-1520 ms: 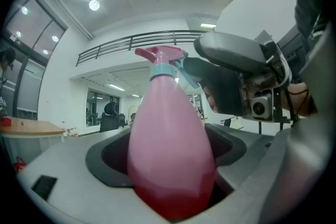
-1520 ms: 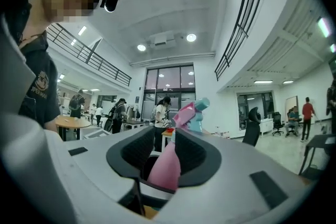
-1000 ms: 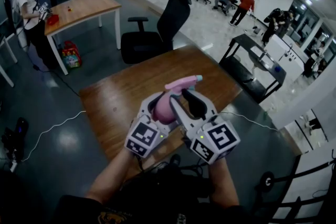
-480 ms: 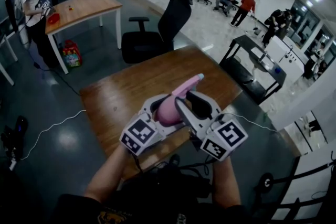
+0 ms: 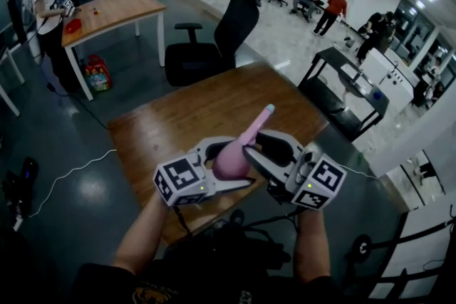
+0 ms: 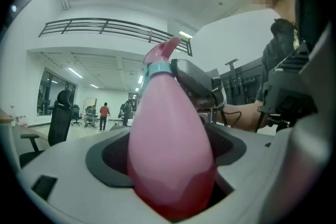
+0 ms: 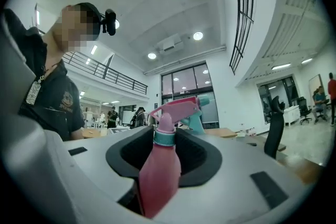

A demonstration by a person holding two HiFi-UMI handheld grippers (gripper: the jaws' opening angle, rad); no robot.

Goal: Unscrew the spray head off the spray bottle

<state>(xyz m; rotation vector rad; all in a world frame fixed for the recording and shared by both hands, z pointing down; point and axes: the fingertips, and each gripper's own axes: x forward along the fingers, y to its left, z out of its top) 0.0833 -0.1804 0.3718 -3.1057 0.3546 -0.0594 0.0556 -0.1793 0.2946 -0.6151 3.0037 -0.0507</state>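
Note:
A pink spray bottle (image 5: 229, 159) is held tilted above the wooden table (image 5: 178, 117), between both grippers. Its pink spray head (image 5: 258, 123) with a teal nozzle tip (image 5: 269, 109) points up and away from me. My left gripper (image 5: 237, 162) is shut on the bottle's fat body (image 6: 168, 149). My right gripper (image 5: 255, 143) comes in from the right and is shut on the bottle's upper part, just below the teal collar (image 7: 164, 137). In the right gripper view the spray head (image 7: 178, 107) sticks out past the jaws. The bottle's base is hidden.
A black office chair (image 5: 214, 39) stands behind the table. A second wooden table (image 5: 107, 11) with a person (image 5: 43, 3) beside it is at the far left. A black cart (image 5: 342, 92) stands to the right. White cables (image 5: 78, 171) lie on the floor.
Both grippers have dropped lower and swung apart, tilting the bottle. The spray head, which pointed right, now points up and away.

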